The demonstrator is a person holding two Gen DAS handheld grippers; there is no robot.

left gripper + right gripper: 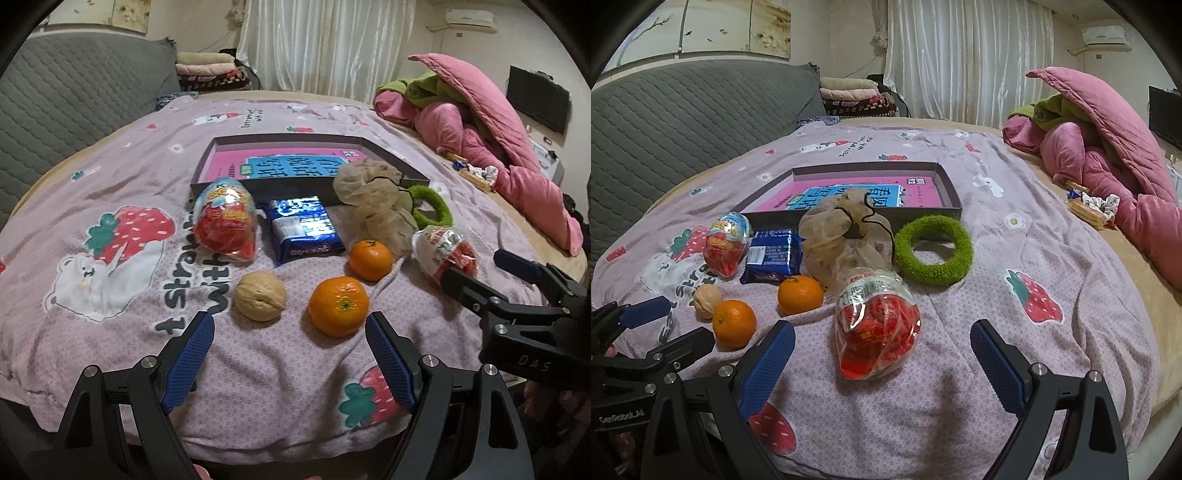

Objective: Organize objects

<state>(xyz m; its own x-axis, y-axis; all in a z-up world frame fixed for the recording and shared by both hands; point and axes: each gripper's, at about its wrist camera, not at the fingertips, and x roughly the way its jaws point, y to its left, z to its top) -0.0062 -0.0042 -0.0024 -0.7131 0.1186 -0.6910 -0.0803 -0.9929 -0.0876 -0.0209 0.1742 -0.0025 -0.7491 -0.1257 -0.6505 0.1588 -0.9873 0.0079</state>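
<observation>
Low in the frame, our right gripper (882, 350) spreads unclenched around the snack pack (877, 328), left gripper (290, 343) likewise, near the orange (338, 305); the tray (207, 157) waits above; crinkly wrap may perhaps slip.

Your left gripper (290, 360) stands wide open over bare bedspread (280, 376), with the near orange (338, 305) and walnut (260, 295) just ahead, a gap between them. Your right gripper (882, 365) is spread too; the red snack bag (877, 328) lies between its fingers. Right of it, the cloth runs free to the green ring (932, 254).
</observation>
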